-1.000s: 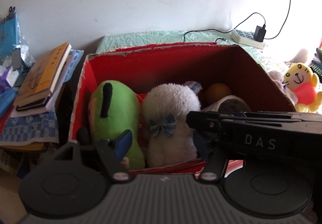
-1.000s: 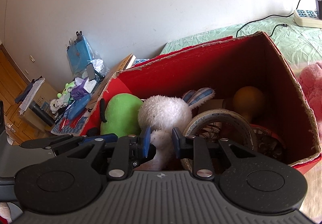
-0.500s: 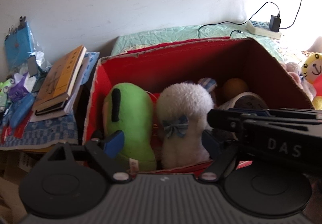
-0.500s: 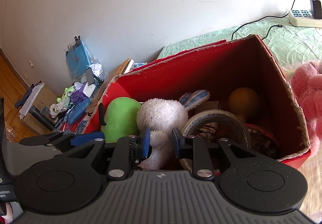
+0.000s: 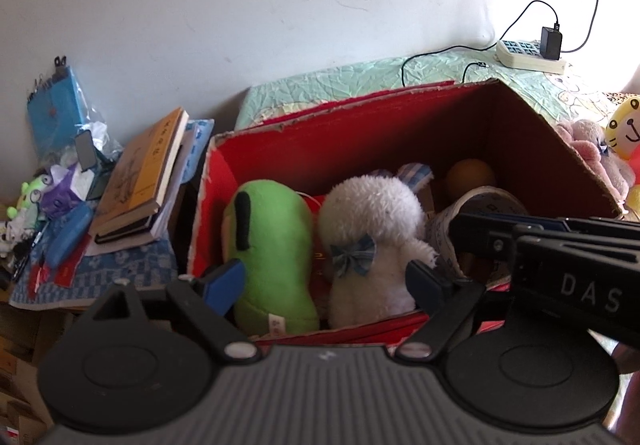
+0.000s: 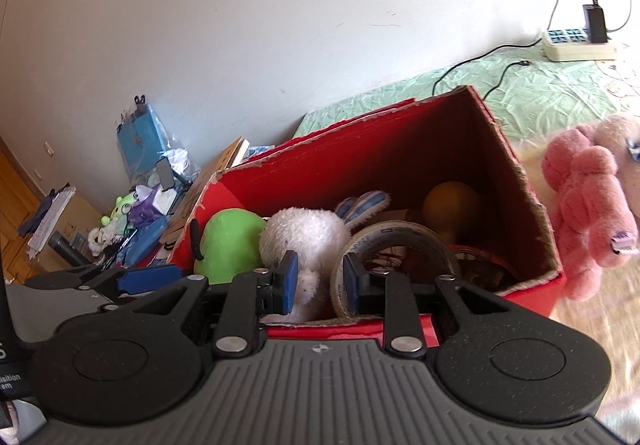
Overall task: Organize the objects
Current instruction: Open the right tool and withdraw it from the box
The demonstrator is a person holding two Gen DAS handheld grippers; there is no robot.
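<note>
A red cardboard box (image 5: 360, 133) (image 6: 516, 173) holds a green plush (image 5: 272, 245) (image 6: 228, 241), a white plush rabbit with a blue bow (image 5: 372, 241) (image 6: 308, 237), a roll of tape (image 5: 476, 205) (image 6: 392, 241) and an orange ball (image 5: 470, 173) (image 6: 452, 201). My left gripper (image 5: 324, 285) is open and empty in front of the box. My right gripper (image 6: 320, 281) is part open and empty, just before the box's near wall; its body crosses the left wrist view (image 5: 560, 245).
A pink plush (image 6: 588, 205) and a yellow plush (image 5: 626, 125) lie right of the box on the bed. A power strip (image 5: 528, 55) with cables lies behind. Books (image 5: 144, 173) and blue clutter (image 5: 56, 117) are stacked to the left.
Both grippers have drawn back and up from the box, so more of the wall and the pink plush show. Neither gripper's opening has changed.
</note>
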